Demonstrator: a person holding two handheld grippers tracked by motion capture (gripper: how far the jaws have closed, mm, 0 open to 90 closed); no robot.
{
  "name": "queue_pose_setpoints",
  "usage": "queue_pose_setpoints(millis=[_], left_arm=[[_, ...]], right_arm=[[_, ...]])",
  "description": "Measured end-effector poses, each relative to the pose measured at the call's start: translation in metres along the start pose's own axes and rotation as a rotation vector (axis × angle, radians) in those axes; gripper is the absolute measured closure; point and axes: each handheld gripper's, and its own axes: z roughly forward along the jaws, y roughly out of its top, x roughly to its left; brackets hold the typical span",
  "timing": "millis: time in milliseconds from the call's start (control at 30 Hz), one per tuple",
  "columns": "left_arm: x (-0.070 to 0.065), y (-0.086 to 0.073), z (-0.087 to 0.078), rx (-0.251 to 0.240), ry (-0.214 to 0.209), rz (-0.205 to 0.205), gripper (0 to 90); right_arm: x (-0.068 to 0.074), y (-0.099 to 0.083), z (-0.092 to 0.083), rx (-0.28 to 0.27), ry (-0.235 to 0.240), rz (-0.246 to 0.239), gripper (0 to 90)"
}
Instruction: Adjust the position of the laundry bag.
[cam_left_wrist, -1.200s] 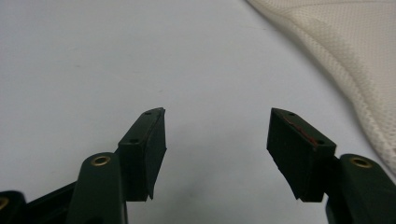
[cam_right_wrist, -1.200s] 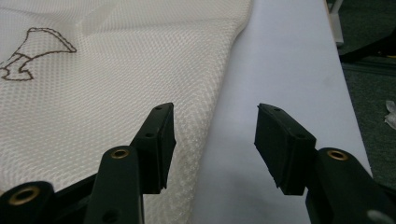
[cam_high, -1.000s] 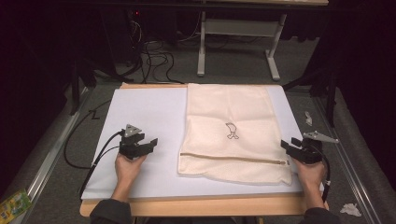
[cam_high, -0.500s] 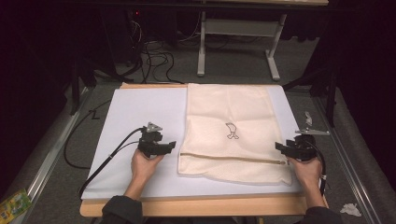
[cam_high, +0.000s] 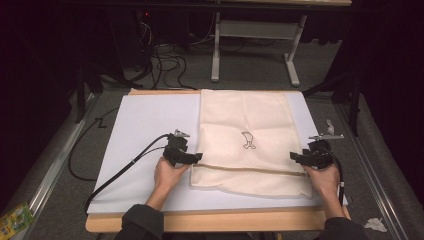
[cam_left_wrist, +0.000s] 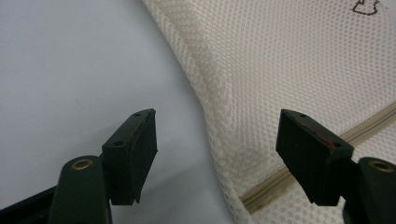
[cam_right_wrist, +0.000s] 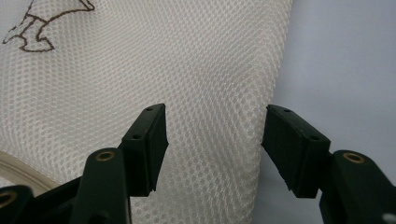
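On the white sheet covering the desk (cam_high: 140, 130), the cream mesh laundry bag (cam_high: 245, 125) lies flat on the right half. My left tongs (cam_high: 196, 158) and right tongs (cam_high: 295, 157) have just been opening and now straddle its two side edges near the zipper (cam_high: 250, 170) (nothing pinched), ready to grip both ends. Whether anything lies inside the bag I cannot tell.
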Motion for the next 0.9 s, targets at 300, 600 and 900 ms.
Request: queue_pose_setpoints(millis=[300, 600, 900], left_arm=[[-0.006, 0.009, 0.012, 0.03, -0.005, 0.002, 34.5], [-0.006, 0.013, 0.024, 0.066, -0.014, -0.01, 38.6], [-0.007, 0.019, 0.029, 0.074, -0.013, -0.002, 54.4]], right_arm=[[-0.001, 0.005, 0.004, 0.05, -0.018, 0.021, 40.8], [-0.003, 0.012, 0.006, 0.138, -0.031, 0.04, 40.1], [-0.002, 0.015, 0.013, 0.207, -0.01, 0.046, 62.9]])
